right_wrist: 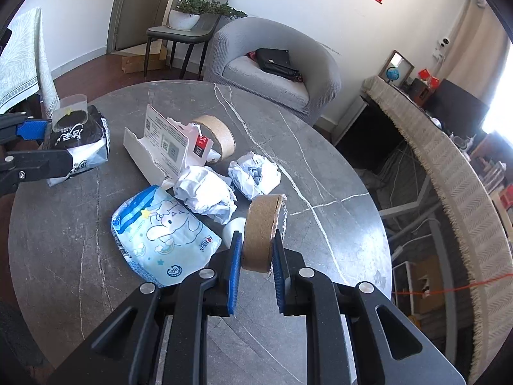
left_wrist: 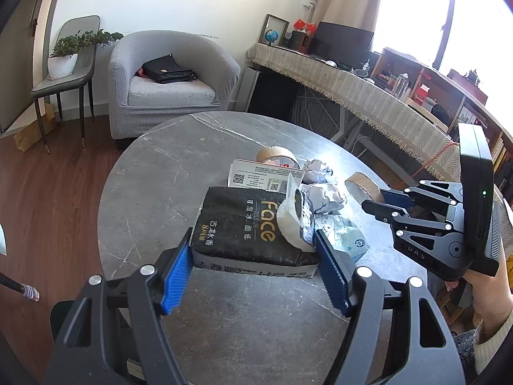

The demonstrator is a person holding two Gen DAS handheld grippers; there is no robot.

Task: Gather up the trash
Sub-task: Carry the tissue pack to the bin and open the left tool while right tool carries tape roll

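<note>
L gripper (left_wrist: 253, 256) clamps tissue pack (left_wrist: 243, 224) | R gripper (right_wrist: 256, 256) pinches tape core (right_wrist: 261, 231) edge-on, upright | paper wads (right_wrist: 205, 197) just ahead-left of R, nearer R

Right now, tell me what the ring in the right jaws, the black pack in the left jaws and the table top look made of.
Ring: brown cardboard, matte, ragged fibrous edge.
Black pack: thin plastic film, creased, gold print.
Table top: stone or a stone-look slab, grey, white veins, faint sheen.

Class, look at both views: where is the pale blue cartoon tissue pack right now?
The pale blue tissue pack lies flat on the grey table, left of the right tool, just in front of a crumpled paper ball.
</note>
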